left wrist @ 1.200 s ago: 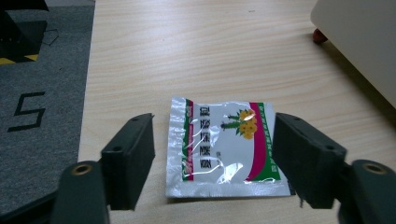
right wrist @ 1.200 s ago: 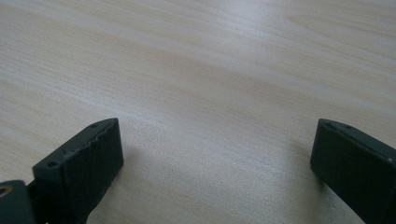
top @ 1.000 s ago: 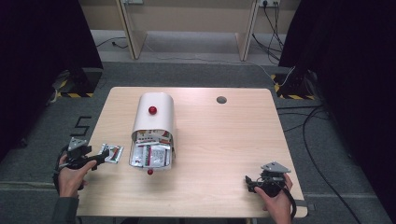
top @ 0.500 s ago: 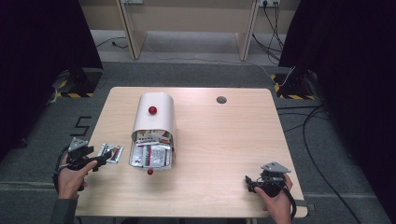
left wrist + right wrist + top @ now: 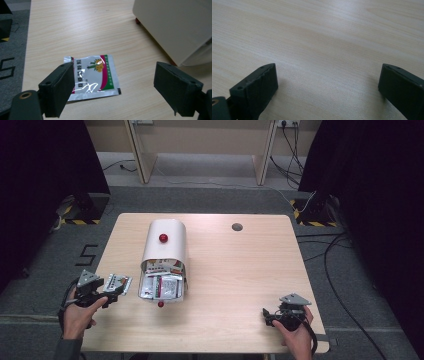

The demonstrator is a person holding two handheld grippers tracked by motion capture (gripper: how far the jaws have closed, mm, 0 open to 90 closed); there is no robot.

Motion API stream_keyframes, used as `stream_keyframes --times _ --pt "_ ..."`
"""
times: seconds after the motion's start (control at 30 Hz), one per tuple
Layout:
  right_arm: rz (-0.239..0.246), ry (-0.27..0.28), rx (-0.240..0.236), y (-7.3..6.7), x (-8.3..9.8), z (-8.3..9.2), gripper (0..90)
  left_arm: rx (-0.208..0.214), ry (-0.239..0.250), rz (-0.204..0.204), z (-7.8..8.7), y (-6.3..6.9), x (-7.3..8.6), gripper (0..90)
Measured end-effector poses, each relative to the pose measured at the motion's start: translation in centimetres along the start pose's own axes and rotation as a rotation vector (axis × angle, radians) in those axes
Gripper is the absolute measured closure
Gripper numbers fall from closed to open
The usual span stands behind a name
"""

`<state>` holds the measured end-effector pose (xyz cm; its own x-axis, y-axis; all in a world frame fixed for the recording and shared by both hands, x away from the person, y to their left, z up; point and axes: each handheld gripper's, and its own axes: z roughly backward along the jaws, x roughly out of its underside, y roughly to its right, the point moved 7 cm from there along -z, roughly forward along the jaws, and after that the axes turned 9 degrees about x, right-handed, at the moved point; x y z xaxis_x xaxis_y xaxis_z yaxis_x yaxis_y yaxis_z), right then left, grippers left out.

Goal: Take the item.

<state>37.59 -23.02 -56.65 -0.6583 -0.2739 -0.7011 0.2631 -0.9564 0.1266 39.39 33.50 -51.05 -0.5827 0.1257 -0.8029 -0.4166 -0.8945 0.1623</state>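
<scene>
A silver foil sachet (image 5: 118, 282) with a green and pink label lies flat on the table, left of a cream box (image 5: 165, 245). My left gripper (image 5: 114, 295) is open just behind the sachet. In the left gripper view the sachet (image 5: 93, 75) lies on the wood ahead of the left gripper (image 5: 117, 75), partly behind the left-hand jaw, with no pad touching it. The box (image 5: 175, 25) has a red knob (image 5: 163, 238), and its front flap (image 5: 161, 287) is down with several packets on it. My right gripper (image 5: 267, 315) is open over bare wood, as the right gripper (image 5: 325, 77) view shows.
The wooden table (image 5: 240, 270) has a round cable hole (image 5: 237, 226) at the back. A small red knob (image 5: 160, 304) marks the flap's front edge. Grey carpet, cables and desk legs surround the table. The left hand is near the table's front left corner.
My left gripper has drawn back a little to the left, away from the sachet, which stays flat on the table. The right gripper has kept still.
</scene>
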Motion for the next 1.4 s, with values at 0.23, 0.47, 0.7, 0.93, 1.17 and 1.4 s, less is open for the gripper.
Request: stream_keyframes --times 0.23,0.47,0.7,0.93,1.17,1.4 --pt "0.000 0.000 -0.001 0.0 0.0 0.0 3.3 0.028 0.007 -0.008 1.0 0.8 0.9 16.7" --pt "-0.001 0.000 -0.002 0.0 0.0 0.0 3.3 0.040 0.000 -0.035 1.0 1.8 1.8 16.5" --pt "-0.001 0.000 -0.002 0.0 0.0 0.0 3.3 0.065 -0.005 -0.057 1.1 2.9 2.7 16.5" --pt "-0.001 -0.001 -0.002 0.0 0.0 0.0 3.3 0.067 -0.006 -0.061 1.3 3.5 4.0 16.5" --pt "-0.004 -0.001 -0.003 0.0 0.0 0.0 3.2 0.061 -0.019 -0.078 0.9 4.2 4.9 16.4" --pt "-0.002 -0.001 -0.003 0.0 0.0 0.0 3.2 0.063 -0.030 -0.096 0.7 4.9 6.0 16.5"
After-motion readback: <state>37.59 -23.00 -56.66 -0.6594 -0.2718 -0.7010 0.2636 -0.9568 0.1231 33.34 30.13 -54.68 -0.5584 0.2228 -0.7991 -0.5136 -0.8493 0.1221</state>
